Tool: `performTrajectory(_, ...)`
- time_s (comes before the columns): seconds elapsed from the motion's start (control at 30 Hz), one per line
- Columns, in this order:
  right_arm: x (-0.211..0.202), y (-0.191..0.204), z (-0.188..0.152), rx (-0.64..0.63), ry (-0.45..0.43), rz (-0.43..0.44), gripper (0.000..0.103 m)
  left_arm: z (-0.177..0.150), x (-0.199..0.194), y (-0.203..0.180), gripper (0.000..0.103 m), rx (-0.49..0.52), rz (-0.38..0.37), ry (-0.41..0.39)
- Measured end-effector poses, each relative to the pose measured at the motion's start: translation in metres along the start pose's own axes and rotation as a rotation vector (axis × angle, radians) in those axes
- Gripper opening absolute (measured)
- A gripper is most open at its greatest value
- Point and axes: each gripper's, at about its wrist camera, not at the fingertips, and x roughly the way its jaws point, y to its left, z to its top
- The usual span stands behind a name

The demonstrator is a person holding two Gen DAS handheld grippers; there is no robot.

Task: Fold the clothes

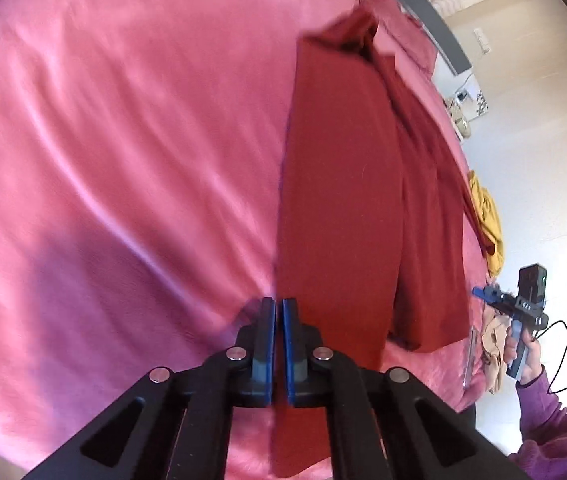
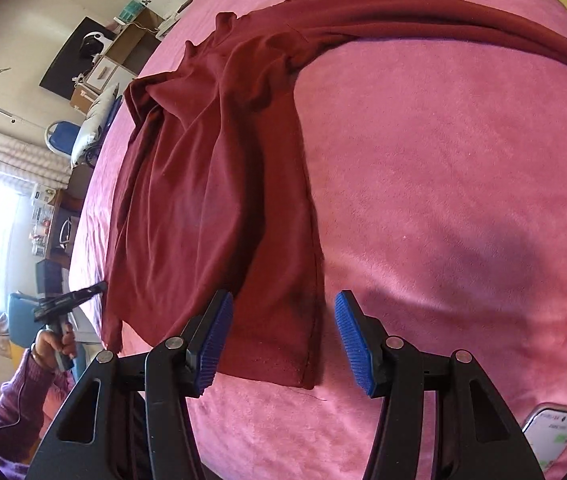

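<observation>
Dark red garment (image 2: 219, 184) lies partly folded on the pink bed (image 2: 443, 200), long axis running away from both claws, one sleeve (image 2: 443, 12) trailing off to the far right. Right claw (image 2: 279, 344) is spread wide, holding nothing, hovering straight over the near hem corner, so it is the nearer one for the next pinch. Left claw (image 1: 278, 352) has jaws pressed together at the garment's left edge; can't tell whether cloth is pinched. Phone (image 2: 555, 432) sits near right.
</observation>
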Motion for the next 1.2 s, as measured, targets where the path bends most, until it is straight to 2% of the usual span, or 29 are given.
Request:
performTrajectory(0.07,-0.002,0.0,-0.001,0.005,-0.007,-0.009,0.055,0.01,-0.029,0.009,0.002,0.001,0.05,-0.053)
performTrajectory(0.13,-0.003,-0.002,0.002,0.012,-0.01,-0.017,0.055,0.028,-0.072,0.032,0.001,-0.006,0.133,-0.099)
performTrajectory(0.2,-0.006,-0.005,0.0,0.012,-0.007,-0.021,0.055,0.041,-0.093,0.049,0.002,-0.047,0.098,-0.104)
performTrajectory(0.23,-0.007,-0.007,-0.001,0.011,-0.005,-0.022,0.055,0.042,-0.101,0.064,0.009,-0.082,0.055,-0.095)
performTrajectory(0.27,-0.006,-0.007,-0.002,0.009,0.0,-0.024,0.055,0.041,-0.089,0.054,0.019,-0.073,0.024,-0.066)
performTrajectory(0.37,0.001,-0.004,-0.006,0.01,0.015,-0.023,0.055,0.036,-0.049,0.032,0.034,-0.042,-0.064,0.022)
performTrajectory(0.43,0.007,-0.003,-0.007,0.025,0.03,-0.013,0.055,0.018,-0.013,0.024,0.043,-0.037,-0.115,0.098)
performTrajectory(0.47,0.01,-0.002,-0.007,0.033,0.037,-0.005,0.055,0.006,0.006,0.02,0.044,-0.034,-0.133,0.135)
performTrajectory(0.53,0.012,0.001,-0.006,0.04,0.039,0.011,0.055,-0.006,0.018,0.023,0.045,-0.036,-0.147,0.145)
performTrajectory(0.63,0.01,0.005,-0.005,0.034,0.03,0.022,0.055,-0.007,0.012,0.034,0.054,-0.093,-0.235,0.088)
performTrajectory(0.7,0.01,0.005,-0.005,0.039,0.027,0.023,0.055,-0.007,0.01,0.037,0.055,-0.131,-0.273,0.072)
performTrajectory(0.83,0.014,0.003,-0.007,0.067,0.028,0.042,0.055,0.003,0.031,0.02,0.055,-0.108,-0.378,0.113)
performTrajectory(0.87,0.015,0.003,-0.008,0.073,0.031,0.044,0.055,0.002,0.043,0.01,0.053,-0.083,-0.373,0.123)
performTrajectory(0.9,0.016,0.004,-0.009,0.075,0.033,0.045,0.055,0.002,0.048,0.006,0.051,-0.054,-0.351,0.135)
performTrajectory(0.93,0.017,0.005,-0.009,0.074,0.036,0.045,0.055,0.006,0.056,-0.001,0.041,-0.035,-0.306,0.137)
performTrajectory(0.97,0.018,0.006,-0.01,0.071,0.038,0.044,0.055,0.006,0.058,-0.003,0.024,-0.034,-0.268,0.13)
performTrajectory(1.03,0.019,0.009,-0.011,0.061,0.041,0.042,0.055,0.022,0.06,-0.004,0.004,-0.076,-0.202,0.116)
performTrajectory(1.1,0.017,0.011,-0.01,0.055,0.036,0.041,0.055,0.025,0.052,-0.002,0.003,-0.065,-0.181,0.102)
performTrajectory(1.2,0.017,0.013,-0.009,0.053,0.033,0.043,0.055,0.04,0.023,-0.006,0.003,0.005,-0.074,0.038)
